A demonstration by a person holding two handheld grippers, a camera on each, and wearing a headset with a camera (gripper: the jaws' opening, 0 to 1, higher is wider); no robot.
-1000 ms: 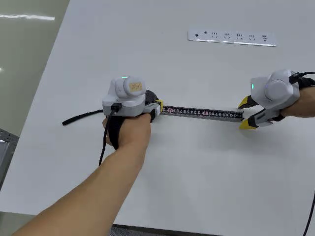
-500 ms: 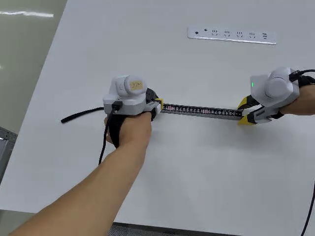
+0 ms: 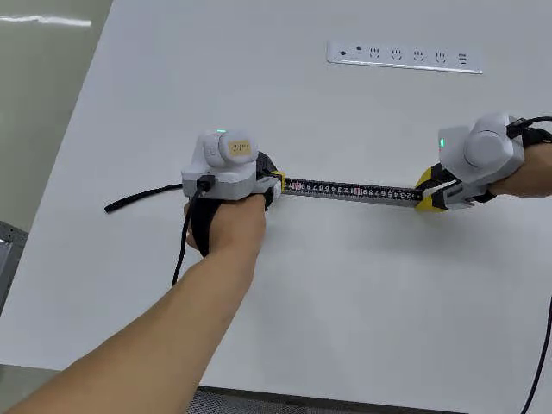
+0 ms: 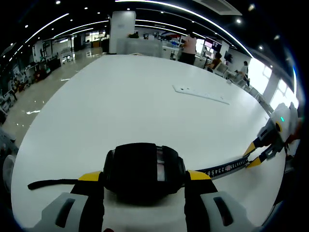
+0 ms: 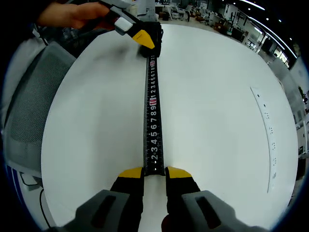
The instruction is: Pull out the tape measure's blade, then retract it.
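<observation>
Left claw [image 3: 274,185] is clamped on the tape measure body [image 3: 265,166]. In the left gripper view the black housing [image 4: 145,169] sits square between the jaws and touches both yellow tips [image 4: 90,176]. Blade [image 3: 354,191] is pulled out and lies flat on the white counter [image 3: 345,302]. It runs in a roughly straight line from the body across to the right claw [image 3: 429,197], numbers face up. Right claw is narrow, pinched on the blade's free end. In the right gripper view its yellow tips [image 5: 131,172] sit on either side of the blade [image 5: 153,121] at the low-number end, against its edges. The end hook is hidden between the jaws. The two claws are well apart, with the body at the left one and the blade end at the right one. A black strap [image 3: 138,198] trails from the body side out to the left across the counter. A white power strip [image 3: 404,57] lies toward the far side of the counter, well apart from the blade.
</observation>
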